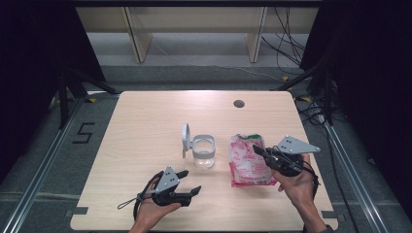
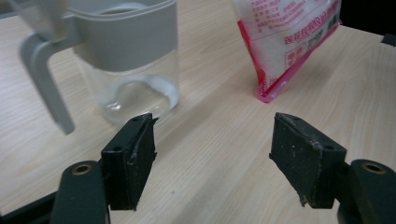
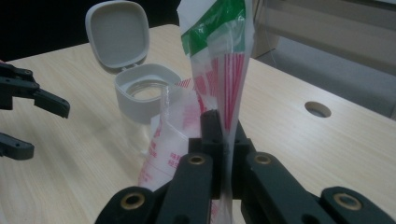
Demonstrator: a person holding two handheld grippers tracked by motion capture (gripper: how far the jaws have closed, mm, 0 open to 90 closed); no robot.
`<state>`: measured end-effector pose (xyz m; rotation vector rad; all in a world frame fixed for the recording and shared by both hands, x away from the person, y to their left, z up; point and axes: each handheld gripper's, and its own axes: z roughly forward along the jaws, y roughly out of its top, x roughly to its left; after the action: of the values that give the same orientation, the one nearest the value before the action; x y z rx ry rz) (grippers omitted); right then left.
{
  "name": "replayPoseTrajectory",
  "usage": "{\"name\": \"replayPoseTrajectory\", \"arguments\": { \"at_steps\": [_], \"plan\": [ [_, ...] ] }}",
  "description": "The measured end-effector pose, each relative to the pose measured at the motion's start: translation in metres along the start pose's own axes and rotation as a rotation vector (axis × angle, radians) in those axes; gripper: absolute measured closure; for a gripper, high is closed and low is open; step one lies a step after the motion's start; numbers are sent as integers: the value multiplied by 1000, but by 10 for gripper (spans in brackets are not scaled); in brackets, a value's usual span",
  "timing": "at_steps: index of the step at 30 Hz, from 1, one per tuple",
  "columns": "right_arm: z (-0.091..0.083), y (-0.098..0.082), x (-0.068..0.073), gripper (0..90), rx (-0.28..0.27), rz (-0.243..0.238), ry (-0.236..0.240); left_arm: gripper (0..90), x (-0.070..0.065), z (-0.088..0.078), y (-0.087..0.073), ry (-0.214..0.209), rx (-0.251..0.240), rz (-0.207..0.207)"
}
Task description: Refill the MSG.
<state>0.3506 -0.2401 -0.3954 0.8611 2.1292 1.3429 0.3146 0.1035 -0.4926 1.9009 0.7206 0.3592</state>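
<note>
Clear plastic bag (image 1: 248, 162), red print, green strip at top, white granules inside; centre-right of high view on counter (image 1: 145, 126). Pinched near upper edge by right tongs (image 1: 262, 153), clamped tight on film. Left tongs (image 1: 190, 182) spread wide, nothing between, lower left, well apart from bag, near clear jar (image 1: 204, 151) w/ grey flip lid open.

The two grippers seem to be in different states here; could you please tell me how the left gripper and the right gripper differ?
The left gripper has its jaws wide apart with nothing between them, while the right gripper is shut on the red and white bag, pinching its upper part. The left gripper hangs just short of the clear jar, whose grey lid is flipped open; the right gripper is at the bag. Both are hand-held over the wooden table.
</note>
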Motion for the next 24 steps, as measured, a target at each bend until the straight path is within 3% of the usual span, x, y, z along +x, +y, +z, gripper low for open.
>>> {"name": "replayPoseTrajectory", "arguments": {
  "at_steps": [4,8,10,11,13,16,19,20,24],
  "plan": [
    [0,12,-1,900,19,-62,-6,299,-6,14,7,-20,0,10],
    [-1,21,-1,900,30,-88,-21,300,-8,29,14,-30,1,25],
    [-3,26,-3,900,29,-72,-13,301,-13,40,17,-41,-12,3],
    [-4,30,-5,900,35,-74,-11,301,-14,44,20,-37,3,28],
    [-6,35,-7,900,14,-96,-35,301,-20,53,23,-54,-5,23],
    [-10,44,-7,900,24,-96,-20,303,-30,68,30,-76,-28,12],
    [-13,53,-6,900,22,-101,-16,304,-37,83,35,-82,-29,14],
    [-13,55,-5,900,21,-104,-15,305,-38,86,37,-76,-15,34],
    [-15,64,-2,900,25,-95,12,306,-47,101,40,-85,-14,21]
  ]
}}
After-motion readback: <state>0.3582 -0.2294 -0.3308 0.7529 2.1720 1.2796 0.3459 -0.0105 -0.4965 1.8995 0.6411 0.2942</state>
